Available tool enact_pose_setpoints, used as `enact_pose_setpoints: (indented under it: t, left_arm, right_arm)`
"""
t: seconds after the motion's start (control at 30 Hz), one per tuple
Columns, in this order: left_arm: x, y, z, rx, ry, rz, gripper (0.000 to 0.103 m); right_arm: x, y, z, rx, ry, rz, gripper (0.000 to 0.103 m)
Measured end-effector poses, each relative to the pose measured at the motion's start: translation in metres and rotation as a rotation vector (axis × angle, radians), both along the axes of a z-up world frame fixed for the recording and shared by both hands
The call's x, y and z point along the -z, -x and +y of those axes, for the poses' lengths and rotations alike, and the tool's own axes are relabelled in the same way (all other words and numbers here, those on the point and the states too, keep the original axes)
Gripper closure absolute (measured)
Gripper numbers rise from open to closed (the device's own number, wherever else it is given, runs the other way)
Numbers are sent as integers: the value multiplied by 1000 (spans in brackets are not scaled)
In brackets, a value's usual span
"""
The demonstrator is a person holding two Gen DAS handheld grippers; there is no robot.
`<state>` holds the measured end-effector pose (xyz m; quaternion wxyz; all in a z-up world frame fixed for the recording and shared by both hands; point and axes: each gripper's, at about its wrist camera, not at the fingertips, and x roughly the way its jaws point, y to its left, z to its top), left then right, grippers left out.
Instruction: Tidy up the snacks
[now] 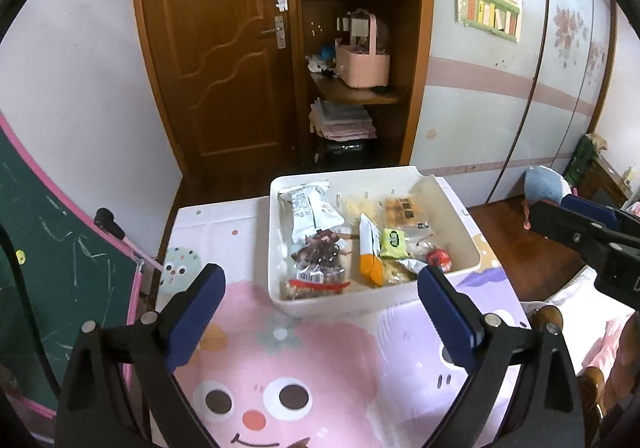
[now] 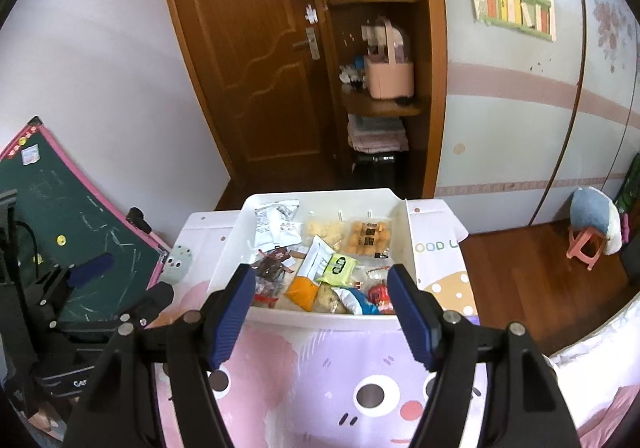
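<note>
A white plastic bin (image 1: pixel 456 220) (image 2: pixel 236 244) stands at the far end of a small table and holds several snack packets: a white packet (image 1: pixel 308 210) (image 2: pixel 276 226), a dark red one (image 1: pixel 320 252), an orange and white one (image 1: pixel 370 252) (image 2: pixel 310 272), a green one (image 1: pixel 394 242) (image 2: pixel 338 264) and a biscuit pack (image 1: pixel 406 210) (image 2: pixel 368 238). My left gripper (image 1: pixel 322 280) hangs open before the bin's near wall with nothing between its fingers. My right gripper (image 2: pixel 322 284) is open too, empty, just short of the bin. Each gripper shows at the edge of the other's view.
A cartoon-print cloth (image 1: pixel 312 372) (image 2: pixel 352 368) covers the table. A green chalkboard (image 1: pixel 52 232) (image 2: pixel 72 216) leans at the left. Behind the table are a wooden door (image 1: pixel 224 48), open shelves with a pink basket (image 1: pixel 362 60) (image 2: pixel 390 78), and a small pink stool (image 2: pixel 586 244) on the wooden floor at right.
</note>
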<state>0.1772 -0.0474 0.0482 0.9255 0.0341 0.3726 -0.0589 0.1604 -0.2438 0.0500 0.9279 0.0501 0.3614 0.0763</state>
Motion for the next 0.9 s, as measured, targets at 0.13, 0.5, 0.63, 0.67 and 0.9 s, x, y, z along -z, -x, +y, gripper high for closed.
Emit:
enact_pose_setpoints:
  t: [0.13, 0.5, 0.63, 0.67, 0.9]
  left_arm:
    - [-2, 37, 1, -11, -26, -25, 6]
    - [14, 116, 13, -44, -32, 48, 5]
    - [15, 138, 15, -44, -10, 47, 1]
    - [15, 143, 15, -44, -6, 45, 1]
    - [14, 174, 9, -48, 13, 32, 1]
  right_arm:
    - [1, 33, -2, 0, -9, -14, 34]
    - [27, 107, -12, 48, -30, 21, 32]
    - [37, 126, -12, 69, -14, 47, 32]
    - [39, 130, -10, 79, 5, 53, 32]
    - [42, 169, -3, 148, 78, 44, 31]
